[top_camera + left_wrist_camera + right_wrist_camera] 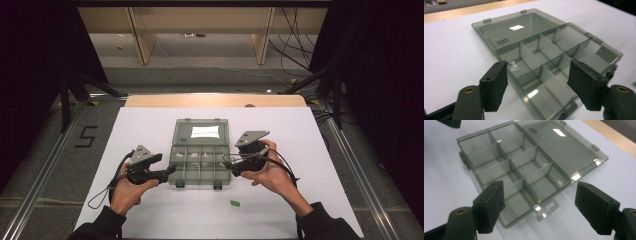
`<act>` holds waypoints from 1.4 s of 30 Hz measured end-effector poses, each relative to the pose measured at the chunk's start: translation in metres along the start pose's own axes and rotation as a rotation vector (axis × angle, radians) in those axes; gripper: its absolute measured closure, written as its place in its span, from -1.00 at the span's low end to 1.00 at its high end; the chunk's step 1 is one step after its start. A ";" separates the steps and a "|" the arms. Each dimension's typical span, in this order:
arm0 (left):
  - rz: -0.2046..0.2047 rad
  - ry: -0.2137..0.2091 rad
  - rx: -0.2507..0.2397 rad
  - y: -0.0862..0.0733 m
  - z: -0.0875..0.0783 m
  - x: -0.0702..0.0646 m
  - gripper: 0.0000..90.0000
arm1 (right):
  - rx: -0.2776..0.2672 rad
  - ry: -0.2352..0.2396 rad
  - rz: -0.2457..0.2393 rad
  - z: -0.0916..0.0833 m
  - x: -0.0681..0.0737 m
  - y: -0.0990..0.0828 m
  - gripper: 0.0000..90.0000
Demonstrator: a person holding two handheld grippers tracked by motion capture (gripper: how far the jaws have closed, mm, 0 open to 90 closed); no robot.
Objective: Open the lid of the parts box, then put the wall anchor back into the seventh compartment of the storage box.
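- left gripper (pixel 170 171) and right gripper (pixel 227 164): jaws wide apart, nothing held, either side of the box.
- smoky clear compartment box (pixel 200 162) lies mid-table, lid (pixel 201 132) flat open.
- embossed lid writing (pixel 503 41) too blurred to read.
- floor marking "5" (pixel 86 136) farther left.

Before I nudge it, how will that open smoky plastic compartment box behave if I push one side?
The compartment box looks like thin, stiff plastic, so it should move as one piece. Its compartments look nearly empty, so it is probably light and may slide or pivot on the smooth white table cover. The flat-lying lid could flap on its hinges if lifted.
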State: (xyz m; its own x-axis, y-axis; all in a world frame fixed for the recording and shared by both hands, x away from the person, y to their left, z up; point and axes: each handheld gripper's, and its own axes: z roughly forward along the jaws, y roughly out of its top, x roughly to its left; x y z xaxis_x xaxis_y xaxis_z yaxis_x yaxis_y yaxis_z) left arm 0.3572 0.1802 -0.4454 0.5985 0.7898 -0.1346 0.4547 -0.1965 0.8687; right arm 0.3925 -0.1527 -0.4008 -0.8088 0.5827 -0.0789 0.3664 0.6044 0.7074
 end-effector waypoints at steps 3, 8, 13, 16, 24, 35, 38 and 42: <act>0.012 -0.015 -0.024 0.000 -0.001 -0.005 -0.34 | -0.002 0.003 -0.008 -0.002 0.004 -0.003 -0.45; 0.020 -0.022 -0.048 0.000 -0.006 -0.011 -0.38 | 0.028 0.030 -0.016 -0.005 0.007 -0.010 -0.42; 0.030 -0.028 -0.066 0.001 -0.010 -0.014 -0.40 | 0.052 0.032 -0.020 -0.007 0.013 -0.018 -0.41; 0.044 -0.035 -0.074 0.001 -0.011 -0.015 -0.42 | 0.068 0.036 -0.033 -0.008 0.017 -0.024 -0.41; 0.036 -0.032 -0.099 -0.001 -0.016 -0.020 -0.47 | 0.093 0.038 -0.027 -0.008 0.022 -0.035 -0.40; 0.042 -0.031 -0.110 -0.003 -0.021 -0.022 -0.56 | 0.122 0.065 -0.042 -0.009 0.029 -0.038 -0.41; 0.067 -0.033 -0.101 -0.002 -0.021 -0.022 -0.59 | 0.133 0.058 -0.049 -0.008 0.033 -0.039 -0.40; 0.050 -0.031 -0.102 -0.002 -0.021 -0.024 -0.60 | 0.163 0.074 -0.065 -0.008 0.037 -0.040 -0.39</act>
State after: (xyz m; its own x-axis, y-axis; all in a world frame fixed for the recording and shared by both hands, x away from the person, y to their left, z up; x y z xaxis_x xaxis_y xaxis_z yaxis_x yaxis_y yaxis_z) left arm 0.3277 0.1735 -0.4342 0.6393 0.7620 -0.1034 0.3555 -0.1737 0.9184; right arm 0.3443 -0.1598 -0.4263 -0.8626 0.5017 -0.0645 0.3772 0.7230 0.5788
